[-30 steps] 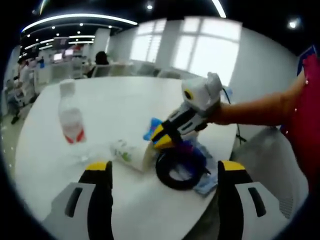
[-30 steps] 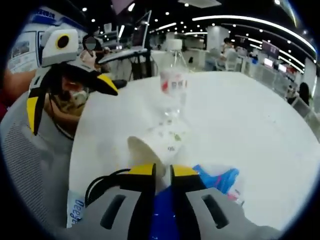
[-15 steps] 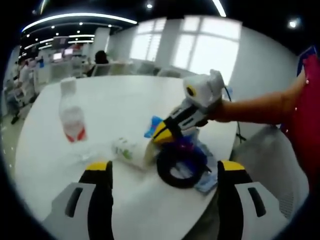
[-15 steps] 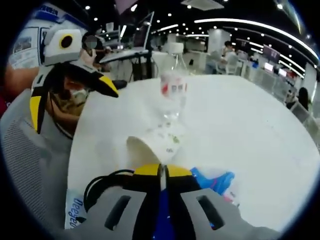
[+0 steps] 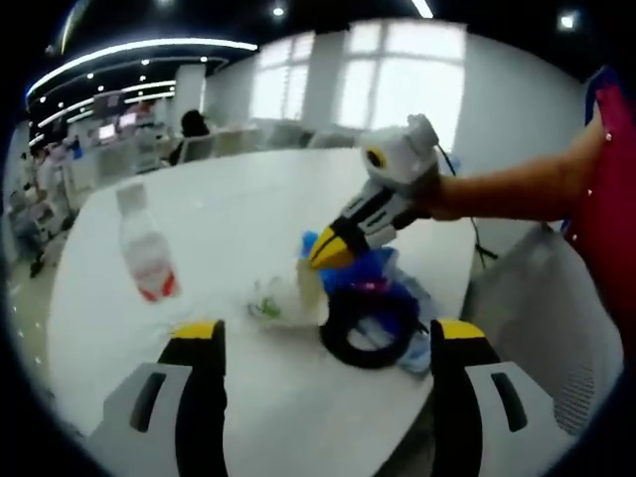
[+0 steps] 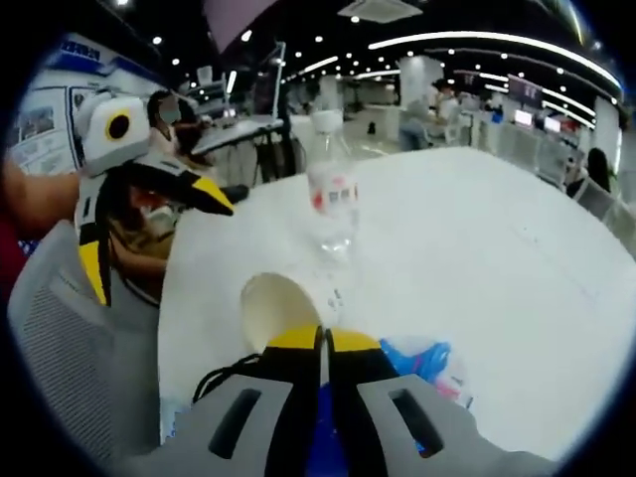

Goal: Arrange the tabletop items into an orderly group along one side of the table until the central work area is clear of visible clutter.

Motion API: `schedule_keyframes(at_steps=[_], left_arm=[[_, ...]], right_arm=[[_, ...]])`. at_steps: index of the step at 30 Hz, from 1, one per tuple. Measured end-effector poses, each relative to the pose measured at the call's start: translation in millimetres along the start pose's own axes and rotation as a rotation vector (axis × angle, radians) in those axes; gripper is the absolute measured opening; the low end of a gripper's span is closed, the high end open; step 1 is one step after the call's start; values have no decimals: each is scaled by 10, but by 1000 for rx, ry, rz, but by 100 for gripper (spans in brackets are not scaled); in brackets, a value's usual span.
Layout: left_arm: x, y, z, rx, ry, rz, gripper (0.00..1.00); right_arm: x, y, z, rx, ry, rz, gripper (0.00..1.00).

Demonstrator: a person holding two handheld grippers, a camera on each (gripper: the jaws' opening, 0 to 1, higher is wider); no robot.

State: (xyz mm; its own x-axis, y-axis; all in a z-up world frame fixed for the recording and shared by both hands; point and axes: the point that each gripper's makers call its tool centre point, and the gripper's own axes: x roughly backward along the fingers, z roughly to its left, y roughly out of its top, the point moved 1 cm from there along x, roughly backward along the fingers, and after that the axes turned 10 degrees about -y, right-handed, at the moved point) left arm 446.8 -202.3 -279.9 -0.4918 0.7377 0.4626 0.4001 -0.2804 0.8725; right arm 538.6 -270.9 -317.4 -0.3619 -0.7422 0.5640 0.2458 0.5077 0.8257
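Observation:
My right gripper [image 6: 323, 340] is shut on a blue packet [image 6: 318, 427] at the near edge of the white table [image 6: 477, 248]. In the left gripper view it [image 5: 328, 253] reaches in from the right, held by a bare arm, with the blue packet [image 5: 366, 270] under its tips. A paper cup [image 5: 288, 298] lies on its side beside a black cable coil [image 5: 366, 326]. A clear bottle with a red label [image 5: 147, 256] stands farther left. My left gripper [image 5: 326, 333] hangs open over the table edge, holding nothing. The right gripper view shows the cup [image 6: 278, 308], bottle [image 6: 333, 199] and left gripper [image 6: 154, 234].
More blue and clear packets [image 6: 422, 360] lie right of my right jaws. A grey mesh chair [image 5: 542, 298] stands against the table's near edge. The table's far half [image 5: 248, 189] is bare white surface. Desks and people sit in the office behind.
My right jaws, slightly apart a second ago, have shut on the blue packet. The right gripper has risen a little, and the cup's mouth now faces its camera more.

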Motion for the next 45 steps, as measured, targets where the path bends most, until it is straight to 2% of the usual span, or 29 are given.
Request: schedule_keyframes(at_steps=[5, 7, 12, 19, 24, 29, 33, 42, 45], left_arm=[[-21, 37, -45, -72, 5, 26, 82], [-33, 67, -63, -101, 7, 21, 82], [-61, 119, -84, -120, 3, 4, 80], [-69, 219, -131, -168, 2, -20, 76], [-82, 295, -165, -232, -3, -29, 73], [-114, 304, -170, -283, -15, -15, 68], [-138, 321, -214, -310, -33, -8, 60], [-244, 319, -311, -384, -69, 25, 50], [-257, 324, -322, -394, -80, 24, 43]], right_arm=[[102, 32, -12, -118, 27, 6, 2], [151, 48, -9, -162, 39, 6, 2], [263, 102, 36, -206, 61, 6, 2], [444, 199, 135, -333, 115, 17, 2], [545, 233, 214, -373, 135, 33, 2], [620, 295, 317, -402, 168, 33, 2], [668, 335, 391, -417, 182, 40, 2], [661, 335, 509, -430, 199, 74, 1], [658, 352, 531, -430, 204, 75, 2]])
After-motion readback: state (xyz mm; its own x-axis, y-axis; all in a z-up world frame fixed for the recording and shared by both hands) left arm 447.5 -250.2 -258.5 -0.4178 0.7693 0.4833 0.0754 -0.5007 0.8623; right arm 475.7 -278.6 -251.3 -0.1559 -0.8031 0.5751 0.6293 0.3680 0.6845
